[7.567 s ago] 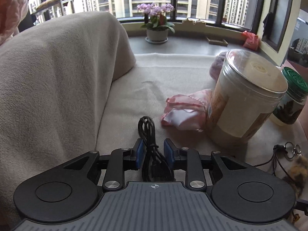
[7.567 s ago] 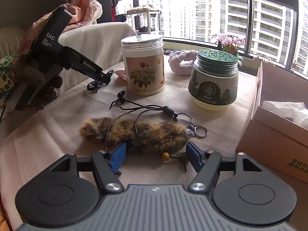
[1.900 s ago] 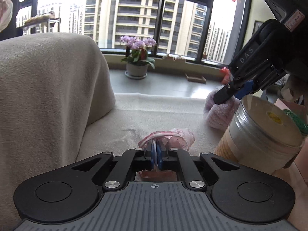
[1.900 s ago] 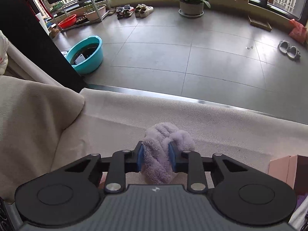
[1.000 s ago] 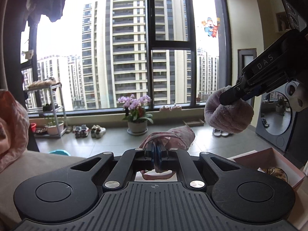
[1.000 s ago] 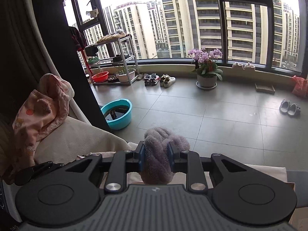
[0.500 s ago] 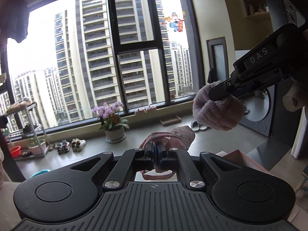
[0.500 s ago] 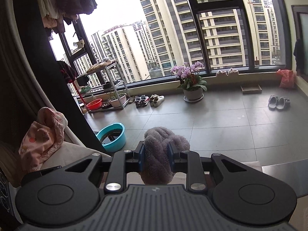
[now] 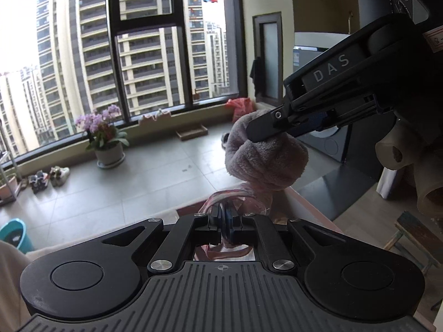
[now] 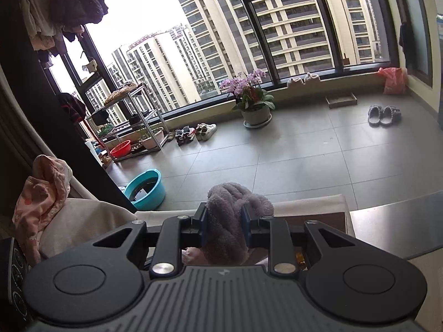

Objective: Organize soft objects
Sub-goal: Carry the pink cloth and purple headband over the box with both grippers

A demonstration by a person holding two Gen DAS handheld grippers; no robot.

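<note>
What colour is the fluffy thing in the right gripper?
Pale lilac fluffy scrunchie, clearest in the left wrist view.

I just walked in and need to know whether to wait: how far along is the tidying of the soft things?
Midway, by the look of it. Both pickups look done: the left tool is shut on the pink satin scrunchie, and the right tool is shut on the fluffy lilac scrunchie. Both hang in the air, above the pink box. Left: setting them down and letting go; neither is released yet.

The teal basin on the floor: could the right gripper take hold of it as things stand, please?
Probably not. The right gripper is shut on the purple scrunchie, so its fingers are occupied, and the basin sits far below, beyond the cushion.
</note>
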